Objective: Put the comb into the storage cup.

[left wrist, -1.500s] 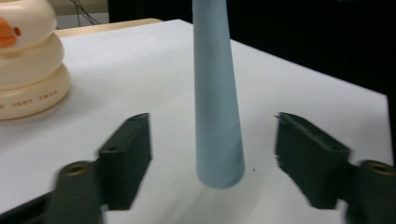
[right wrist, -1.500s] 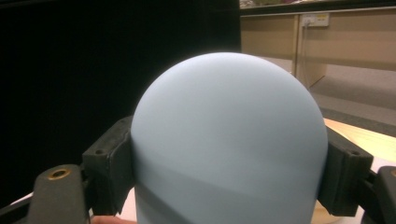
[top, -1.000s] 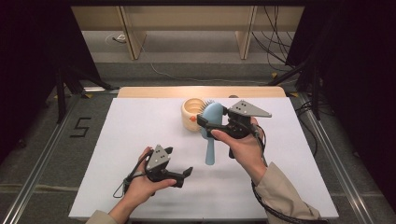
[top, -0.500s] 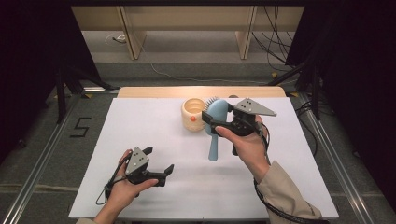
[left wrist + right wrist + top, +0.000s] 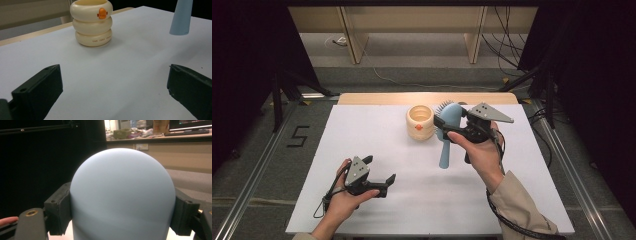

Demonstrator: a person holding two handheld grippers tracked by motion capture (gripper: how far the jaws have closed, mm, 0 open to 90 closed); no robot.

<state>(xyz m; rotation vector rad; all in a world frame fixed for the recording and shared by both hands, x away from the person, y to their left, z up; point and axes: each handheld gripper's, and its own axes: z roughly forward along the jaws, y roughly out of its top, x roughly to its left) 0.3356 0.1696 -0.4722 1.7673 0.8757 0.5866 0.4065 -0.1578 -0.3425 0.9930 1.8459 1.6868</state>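
- While the right gripper [image 5: 447, 126] hangs above the table [image 5: 512, 200] near its far edge, its jaws clamp the rounded head of a light blue brush [image 5: 447, 135]
- Seen from the right gripper view, the brush's [image 5: 122, 195] smooth back bulges up between the two black jaws, and both pads press on its sides
- From the high view the brush hangs head up, bristles toward the cup, handle pointing down at the table; I cannot tell whether the handle's tip touches the surface
- On the left gripper view the handle's [image 5: 181, 17] blunt end shows at the upper right, with a faint shadow beneath it
- A cream cup [image 5: 420, 121] made of stacked rings stands upright near the middle of the far edge, just left of the brush head and close beside it
- That cup [image 5: 91, 22] carries a small orange beak-like knob on its top ring and a line of fine print on the bottom ring
- Down by the near left corner the left gripper [image 5: 379, 172] sits low over the table in the person's left hand [image 5: 342, 202], well apart from cup and brush
- Its jaws stand wide with nothing but bare white table between them, aimed toward the cup
- The person's right hand [image 5: 479, 150], in a beige sleeve [image 5: 517, 205], holds the right gripper from below
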